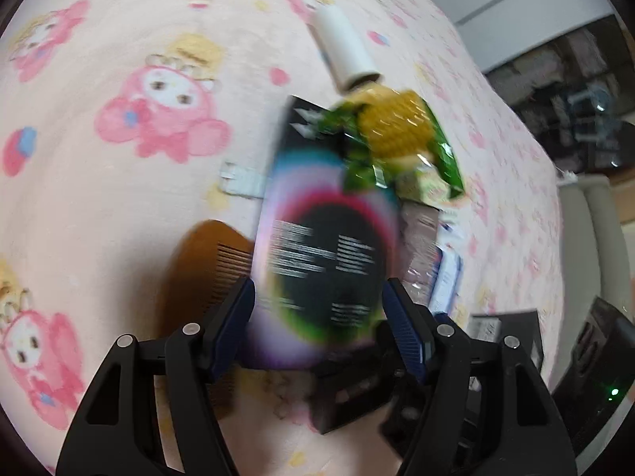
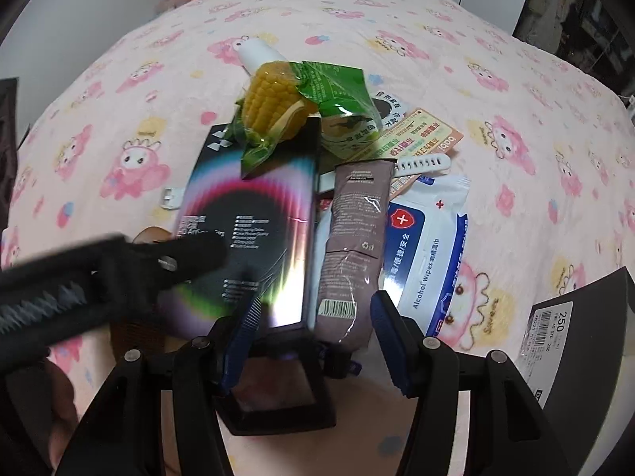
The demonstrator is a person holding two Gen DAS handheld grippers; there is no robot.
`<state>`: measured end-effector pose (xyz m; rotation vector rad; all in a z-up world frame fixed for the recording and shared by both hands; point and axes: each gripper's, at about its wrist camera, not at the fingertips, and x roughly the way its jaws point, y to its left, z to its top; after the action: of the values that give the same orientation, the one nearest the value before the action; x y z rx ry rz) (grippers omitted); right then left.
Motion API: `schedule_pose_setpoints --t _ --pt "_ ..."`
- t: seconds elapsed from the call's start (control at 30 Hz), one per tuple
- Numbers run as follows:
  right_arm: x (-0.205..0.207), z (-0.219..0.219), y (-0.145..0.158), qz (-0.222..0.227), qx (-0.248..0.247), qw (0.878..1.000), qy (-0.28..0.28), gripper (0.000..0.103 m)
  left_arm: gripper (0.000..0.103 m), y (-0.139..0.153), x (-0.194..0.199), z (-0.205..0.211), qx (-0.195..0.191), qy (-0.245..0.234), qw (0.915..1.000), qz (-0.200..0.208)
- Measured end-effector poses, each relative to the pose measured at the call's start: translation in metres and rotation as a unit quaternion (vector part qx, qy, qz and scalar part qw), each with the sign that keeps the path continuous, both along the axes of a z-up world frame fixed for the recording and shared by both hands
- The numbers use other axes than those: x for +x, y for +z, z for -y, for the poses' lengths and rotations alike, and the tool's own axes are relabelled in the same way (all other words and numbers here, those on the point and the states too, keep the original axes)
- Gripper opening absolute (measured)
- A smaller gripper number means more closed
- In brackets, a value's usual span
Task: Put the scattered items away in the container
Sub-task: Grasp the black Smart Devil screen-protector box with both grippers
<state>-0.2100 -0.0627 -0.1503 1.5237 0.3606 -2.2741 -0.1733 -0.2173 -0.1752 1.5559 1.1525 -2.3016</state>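
Observation:
A long black box with a rainbow ring [image 1: 325, 261] [image 2: 254, 222] lies slanted on the pile, blurred by motion. My left gripper [image 1: 319, 317] has a finger against each long edge of it; in the right wrist view the left gripper reaches in from the left [image 2: 190, 254] over the box. A packet of corn [image 1: 397, 131] [image 2: 274, 99] rests on the box's far end. My right gripper [image 2: 315, 317] stands open, low over the box's near corner and a brown sachet [image 2: 353, 238]. A dark container with a white label [image 2: 575, 337] sits at the right.
On the pink cartoon bedspread [image 2: 496, 99] lie an alcohol wipes pack [image 2: 428, 246], a white strap [image 2: 420, 164], printed cards [image 2: 416, 135], a white roll [image 1: 345, 47] and a brown comb [image 1: 198, 269]. A small black frame [image 2: 278, 396] lies under the right gripper.

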Motion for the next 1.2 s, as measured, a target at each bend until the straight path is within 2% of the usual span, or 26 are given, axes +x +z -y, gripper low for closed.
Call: schedule_pose_setpoints --t 0.1,0.27,0.4,0.43,0.57,0.7,0.77,0.83,0.87,0.9,1.2 --pt "-0.001 0.001 0.001 0.001 -0.003 1.000 0.004 0.055 0.068 0.000 0.003 0.006 0.036 0.016 0.9990 -0.019" --pt "-0.008 0.012 -0.002 -0.005 0.004 1.000 0.026 0.055 0.068 -0.007 0.001 0.003 0.050 0.015 0.9986 -0.009" --pt "-0.015 0.018 -0.006 -0.010 0.018 0.999 0.028 0.058 0.077 -0.012 -0.001 0.001 0.062 0.013 0.9980 -0.002" --pt "-0.016 0.020 -0.007 -0.010 0.025 0.999 0.029 0.061 0.077 -0.013 -0.001 0.001 0.065 0.013 0.9978 0.000" --pt "-0.017 0.024 -0.007 -0.002 0.034 0.999 0.030 0.062 0.076 -0.016 -0.001 0.001 0.071 0.012 0.9974 0.006" --pt "-0.007 0.023 0.004 0.035 -0.015 0.997 0.060 0.061 0.075 -0.018 0.000 0.003 0.074 0.012 0.9971 0.010" --pt "-0.005 0.022 0.000 0.094 -0.069 0.990 0.077 0.061 0.072 -0.018 0.001 0.004 0.075 0.011 0.9970 0.012" --pt "-0.006 0.022 -0.002 0.089 -0.068 0.992 0.063 0.061 0.070 -0.019 0.001 0.005 0.077 0.011 0.9969 0.014" --pt "-0.009 0.022 -0.003 0.064 -0.043 0.996 0.052 0.055 0.068 -0.020 0.002 0.005 0.078 0.011 0.9968 0.015" --pt "-0.011 0.021 -0.003 0.053 -0.032 0.997 0.046 0.055 0.068 -0.020 0.002 0.006 0.079 0.011 0.9967 0.016" --pt "-0.022 0.010 -0.015 0.085 -0.061 0.994 0.040 0.058 0.067 -0.023 -0.005 -0.001 0.080 0.013 0.9964 0.023"
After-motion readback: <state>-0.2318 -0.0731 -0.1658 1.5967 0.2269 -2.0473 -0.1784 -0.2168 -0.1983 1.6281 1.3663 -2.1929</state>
